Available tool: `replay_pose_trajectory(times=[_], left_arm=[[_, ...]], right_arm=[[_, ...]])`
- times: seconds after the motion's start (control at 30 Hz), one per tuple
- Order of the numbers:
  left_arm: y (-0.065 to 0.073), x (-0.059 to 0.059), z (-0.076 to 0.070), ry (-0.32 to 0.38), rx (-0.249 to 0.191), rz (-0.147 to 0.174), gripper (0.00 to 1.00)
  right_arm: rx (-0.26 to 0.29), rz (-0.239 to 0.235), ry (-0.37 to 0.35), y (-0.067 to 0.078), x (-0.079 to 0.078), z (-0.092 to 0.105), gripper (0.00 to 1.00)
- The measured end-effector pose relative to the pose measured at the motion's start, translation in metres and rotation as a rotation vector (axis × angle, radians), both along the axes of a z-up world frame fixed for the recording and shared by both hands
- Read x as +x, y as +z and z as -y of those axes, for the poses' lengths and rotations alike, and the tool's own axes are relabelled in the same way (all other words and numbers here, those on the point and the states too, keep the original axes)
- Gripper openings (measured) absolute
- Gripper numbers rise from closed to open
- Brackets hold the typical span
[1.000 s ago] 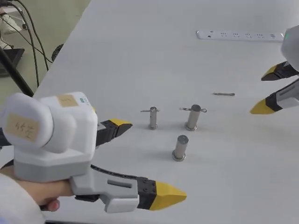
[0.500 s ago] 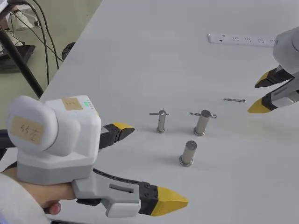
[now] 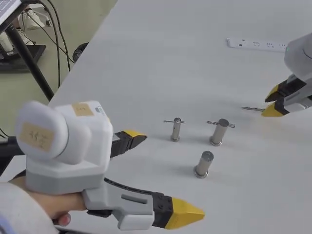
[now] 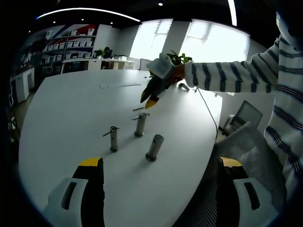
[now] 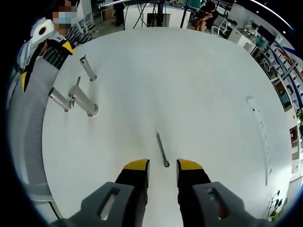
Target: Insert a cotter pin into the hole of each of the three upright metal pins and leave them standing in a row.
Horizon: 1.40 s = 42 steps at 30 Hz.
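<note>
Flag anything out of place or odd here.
The bare metal pin stands in front of the two cottered pins, off their line. One cotter pin lies loose before the right hand-held gripper. Nothing looks damaged.

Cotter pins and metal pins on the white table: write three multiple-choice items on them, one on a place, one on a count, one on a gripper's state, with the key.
1. Where is the loose cotter pin?
A. On the table, just ahead of the right gripper
B. On top of the power strip
C. On the floor

2. How many of the three upright metal pins carry a cotter pin?
A. None
B. Two
C. Three

3. How does the left gripper stand?
A. Open, empty
B. Shut on a metal pin
C. Shut on a cotter pin

Key: 1 A, it lies flat by the yellow tips; 2 B, the two back pins each hold one and the front pin is bare; 3 A, its jaws stand wide apart with nothing between them.
</note>
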<state>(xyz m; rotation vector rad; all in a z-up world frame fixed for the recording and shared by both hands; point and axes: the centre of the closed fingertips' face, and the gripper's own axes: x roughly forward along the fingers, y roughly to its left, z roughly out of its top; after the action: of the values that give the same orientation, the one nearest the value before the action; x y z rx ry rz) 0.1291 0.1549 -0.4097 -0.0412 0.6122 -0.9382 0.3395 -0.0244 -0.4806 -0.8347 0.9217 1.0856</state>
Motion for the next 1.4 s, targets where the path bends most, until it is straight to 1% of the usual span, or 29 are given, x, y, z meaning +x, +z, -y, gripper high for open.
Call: replay_pose_trajectory(times=[0.1,0.2,0.3,0.33,0.37,0.4,0.43,0.5,0.6,0.63,0.77,0.87,0.93,1.03,1.1,1.17,1.23,1.3,1.4], left_arm=[[0.001,0.001,0.000,0.010,-0.017,-0.004,0.99],[0.005,0.003,0.000,0.024,-0.035,0.001,0.99],[0.009,0.004,0.002,0.026,-0.050,0.007,0.98],[0.009,0.004,0.002,0.026,-0.049,0.008,0.98],[0.009,0.004,0.002,0.025,-0.047,0.007,0.98],[0.008,0.004,0.001,0.023,-0.039,0.007,0.98],[0.008,0.004,0.001,0.021,-0.034,0.010,0.98],[0.008,0.004,0.001,0.016,-0.029,0.012,0.98],[0.008,0.004,0.002,0.009,-0.021,0.011,0.97],[0.007,0.003,0.001,0.003,-0.011,0.012,0.97],[0.008,0.002,0.001,0.003,-0.010,0.009,0.97],[0.005,0.000,0.000,0.000,0.001,0.001,0.96],[0.003,-0.001,-0.001,0.000,0.009,-0.002,0.96],[0.004,-0.002,-0.001,-0.004,0.011,-0.002,0.96],[0.003,-0.002,-0.001,-0.004,0.012,-0.004,0.96],[0.004,-0.001,0.000,0.000,0.005,-0.006,0.96],[0.004,0.002,-0.001,0.013,-0.001,-0.006,0.94],[0.004,0.001,-0.001,0.015,-0.001,-0.011,0.93],[0.002,-0.001,-0.001,0.010,0.008,-0.013,0.93]], right_arm=[[0.016,-0.010,0.010,0.000,-0.002,-0.006,0.18],[-0.011,-0.010,0.024,-0.005,-0.001,-0.005,0.16],[-0.022,-0.017,0.031,-0.007,-0.001,-0.006,0.14],[-0.029,-0.018,0.030,-0.009,-0.001,-0.006,0.15],[-0.050,-0.017,0.037,-0.011,-0.001,-0.003,0.16],[-0.022,-0.020,0.044,-0.008,0.000,-0.008,0.16],[-0.030,-0.020,0.037,-0.008,0.001,-0.007,0.16],[-0.028,-0.036,0.048,-0.008,-0.001,-0.007,0.14],[-0.006,-0.095,0.031,-0.009,-0.007,-0.008,0.08],[-0.009,-0.083,0.038,-0.009,-0.005,-0.008,0.08],[-0.017,-0.091,0.046,-0.010,-0.006,-0.007,0.08],[-0.044,-0.094,0.067,-0.012,-0.004,-0.008,0.08],[-0.052,-0.098,0.072,-0.012,-0.004,-0.008,0.08],[-0.085,-0.108,0.062,-0.014,-0.003,-0.008,0.08],[-0.117,-0.116,0.025,-0.014,-0.004,-0.008,0.08],[-0.139,-0.111,0.045,-0.014,-0.005,-0.010,0.08],[-0.163,-0.104,0.085,-0.014,-0.006,-0.010,0.07],[-0.177,-0.099,0.120,-0.015,-0.009,-0.010,0.05],[-0.187,-0.098,0.123,-0.014,-0.010,-0.011,0.04]])
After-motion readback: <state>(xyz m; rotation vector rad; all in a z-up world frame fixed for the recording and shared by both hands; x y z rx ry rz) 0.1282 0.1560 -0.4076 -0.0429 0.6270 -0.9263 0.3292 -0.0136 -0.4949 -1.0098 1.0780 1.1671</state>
